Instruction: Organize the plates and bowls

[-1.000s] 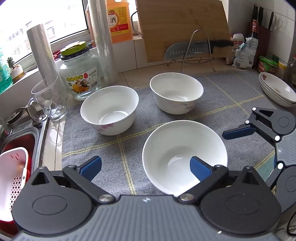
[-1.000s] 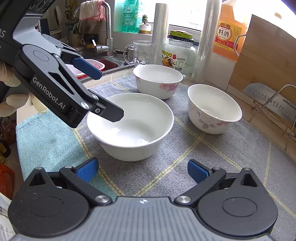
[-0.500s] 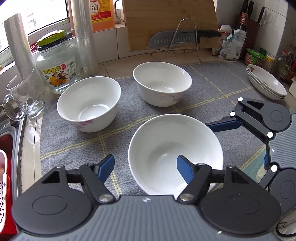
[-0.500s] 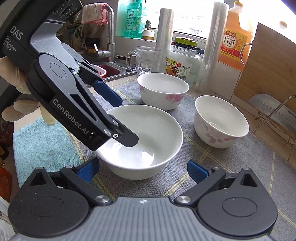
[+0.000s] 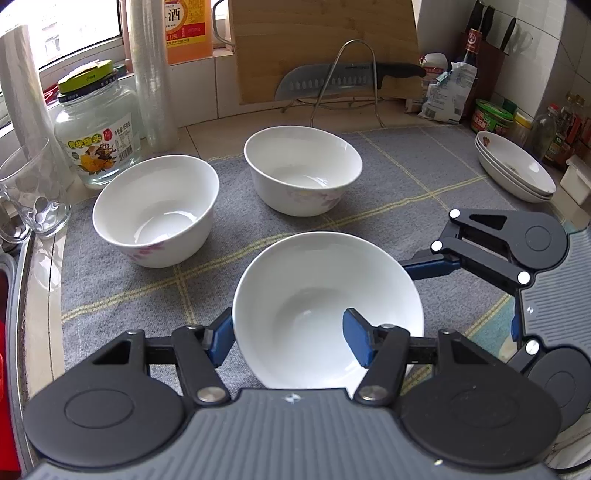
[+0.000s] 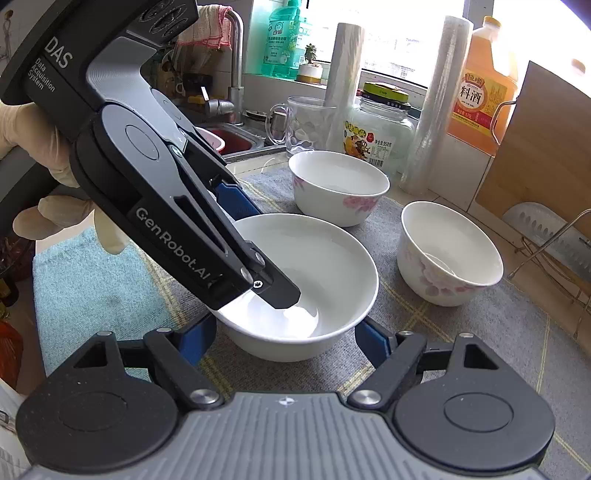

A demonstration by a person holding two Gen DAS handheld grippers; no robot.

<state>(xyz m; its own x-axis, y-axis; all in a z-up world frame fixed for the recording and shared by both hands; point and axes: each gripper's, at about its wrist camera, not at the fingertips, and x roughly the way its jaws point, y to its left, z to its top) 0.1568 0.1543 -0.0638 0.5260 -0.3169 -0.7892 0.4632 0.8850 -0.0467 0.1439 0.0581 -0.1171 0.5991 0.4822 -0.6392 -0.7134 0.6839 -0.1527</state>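
Now clamped by both tools: nearest bowl [image 5: 325,306] on grey mat [image 5: 424,177]. Left gripper [image 5: 291,338] closing across its rim, one pad inside, one outside. Right gripper [image 6: 284,338] pinched fully onto its outer walls. Behind that bowl, two flowered bowls [image 5: 155,208]; beyond its right, stacked plates [image 5: 515,171].

I am looking at a kitchen desk [image 5: 236,129] of pale tile, partly covered by a grey checked mat [image 5: 399,173]. Behind it, white tiled walls [image 5: 546,55] meet a bright window [image 6: 399,33] above a sill. A wooden board [image 5: 325,44] leans against the wall. A steel sink [image 6: 240,142] with a tap [image 6: 236,55] sits at one end.
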